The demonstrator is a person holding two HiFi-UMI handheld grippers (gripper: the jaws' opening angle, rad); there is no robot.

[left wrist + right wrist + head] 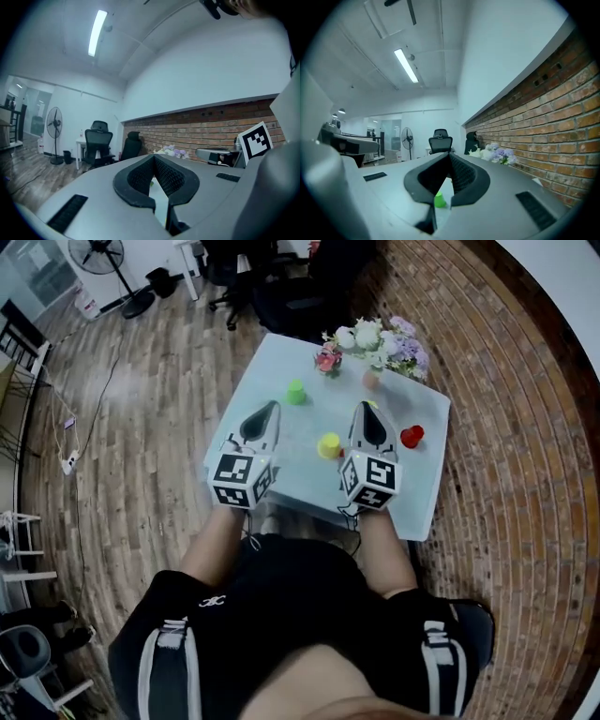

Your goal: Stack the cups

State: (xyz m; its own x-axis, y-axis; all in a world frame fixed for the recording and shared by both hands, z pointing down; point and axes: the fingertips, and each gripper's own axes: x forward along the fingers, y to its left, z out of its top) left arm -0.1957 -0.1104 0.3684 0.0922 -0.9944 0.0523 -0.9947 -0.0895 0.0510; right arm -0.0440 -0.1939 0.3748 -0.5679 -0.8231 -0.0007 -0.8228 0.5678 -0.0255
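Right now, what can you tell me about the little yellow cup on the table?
The yellow cup is small, plain and looks like plastic. It sits alone on the pale table, between the left gripper and the right gripper, nearer the right one and apparently touching neither. The head view shows it too small to tell whether it is upright or upside down.

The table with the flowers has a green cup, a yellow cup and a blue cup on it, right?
Not quite: that last cup is red, not blue. The head view shows the green cup, the yellow cup and the red cup on the table with the flowers.
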